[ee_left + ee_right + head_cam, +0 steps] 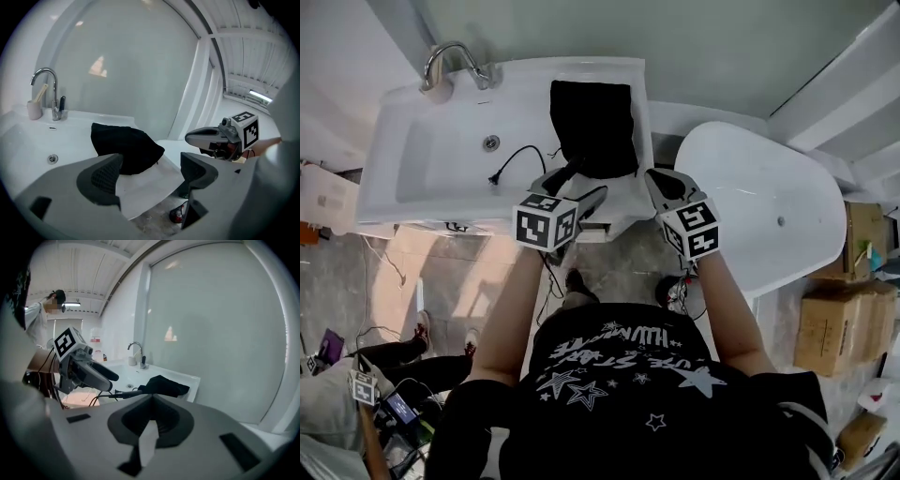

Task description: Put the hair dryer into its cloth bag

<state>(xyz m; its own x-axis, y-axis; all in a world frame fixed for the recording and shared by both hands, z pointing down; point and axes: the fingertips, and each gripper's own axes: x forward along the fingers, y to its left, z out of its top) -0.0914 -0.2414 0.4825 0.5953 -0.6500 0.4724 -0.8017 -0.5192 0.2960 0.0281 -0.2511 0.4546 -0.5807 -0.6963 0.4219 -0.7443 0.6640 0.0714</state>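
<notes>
The dryer is judged already in the bag (pixel 592 127), cord (pixel 517 150) trailing into the sink (pixel 431 150); with left gripper (pixel 152 168) fingers held apart and right gripper (pixel 152 414) fingers shut, both empty, the cord is to be tucked in next.

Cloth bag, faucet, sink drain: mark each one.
cloth bag (pixel 592 127), head view, middle of the black fabric
faucet (pixel 56 113), left gripper view, its base
sink drain (pixel 491 142), head view, centre of the metal ring

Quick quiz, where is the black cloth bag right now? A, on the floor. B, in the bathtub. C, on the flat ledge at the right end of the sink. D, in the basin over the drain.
C: in the head view the black cloth bag lies on the flat right ledge of the sink, clear of the drain.
</notes>
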